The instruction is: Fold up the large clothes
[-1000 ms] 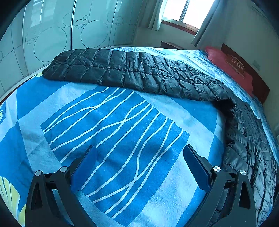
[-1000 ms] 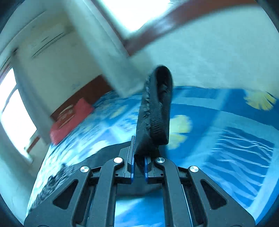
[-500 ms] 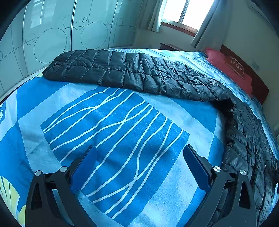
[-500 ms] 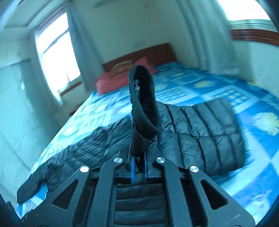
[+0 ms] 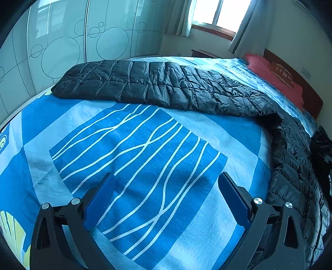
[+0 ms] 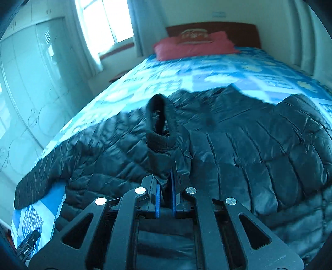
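Note:
A large black quilted puffer jacket (image 5: pixel 166 87) lies spread on the blue patterned bed (image 5: pixel 145 155), one sleeve stretched along the far side. My left gripper (image 5: pixel 166 197) hovers open over bare sheet in front of that sleeve, nothing between its blue pads. In the right wrist view the jacket body (image 6: pixel 259 145) fills the middle. My right gripper (image 6: pixel 165 184) is shut on the sleeve cuff (image 6: pixel 160 128), whose knitted end stands up above the fingers, over the jacket body.
A red pillow (image 6: pixel 195 46) and wooden headboard (image 6: pixel 238 31) sit at the bed's head. Frosted wardrobe doors (image 5: pixel 62 41) run along the far side, with a curtained window (image 5: pixel 215 14) beyond. A dark object (image 5: pixel 321 149) shows at the right edge of the left wrist view.
The right gripper swung with the cuff from over bare sheet near the wall to above the jacket body, rolling level. The left gripper stayed still.

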Demonstrator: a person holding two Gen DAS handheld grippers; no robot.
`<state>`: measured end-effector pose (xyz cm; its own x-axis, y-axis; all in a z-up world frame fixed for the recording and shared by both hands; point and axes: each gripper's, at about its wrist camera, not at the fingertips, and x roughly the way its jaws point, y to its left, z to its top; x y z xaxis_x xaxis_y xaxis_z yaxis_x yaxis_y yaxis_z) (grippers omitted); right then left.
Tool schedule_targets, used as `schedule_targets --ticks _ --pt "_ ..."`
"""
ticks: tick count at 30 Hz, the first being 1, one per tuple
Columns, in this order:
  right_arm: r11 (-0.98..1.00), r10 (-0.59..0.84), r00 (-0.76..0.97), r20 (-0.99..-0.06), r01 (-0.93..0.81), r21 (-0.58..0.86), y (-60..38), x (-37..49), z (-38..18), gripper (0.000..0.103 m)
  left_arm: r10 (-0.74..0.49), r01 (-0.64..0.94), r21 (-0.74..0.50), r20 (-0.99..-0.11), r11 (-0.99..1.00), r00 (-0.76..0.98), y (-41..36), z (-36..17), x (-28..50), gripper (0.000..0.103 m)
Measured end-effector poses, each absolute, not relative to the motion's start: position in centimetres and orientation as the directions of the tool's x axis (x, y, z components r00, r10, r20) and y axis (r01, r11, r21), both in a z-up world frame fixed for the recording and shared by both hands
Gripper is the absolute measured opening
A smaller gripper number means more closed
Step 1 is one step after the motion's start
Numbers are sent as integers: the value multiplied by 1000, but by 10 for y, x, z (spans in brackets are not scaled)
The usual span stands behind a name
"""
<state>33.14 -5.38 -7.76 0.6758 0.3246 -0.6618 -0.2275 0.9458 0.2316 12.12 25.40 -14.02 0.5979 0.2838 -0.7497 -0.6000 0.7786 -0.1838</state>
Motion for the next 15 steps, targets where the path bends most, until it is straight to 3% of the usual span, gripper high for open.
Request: schedule_targets --ticks 12,15 --pt "942 312 590 -745 -293 163 -8 337 -111 14 297 -604 -161 -755 780 584 252 -141 124 98" --pt "930 354 583 -731 -299 212 -14 329 -103 36 296 -604 -162 -755 780 585 252 -141 124 98"
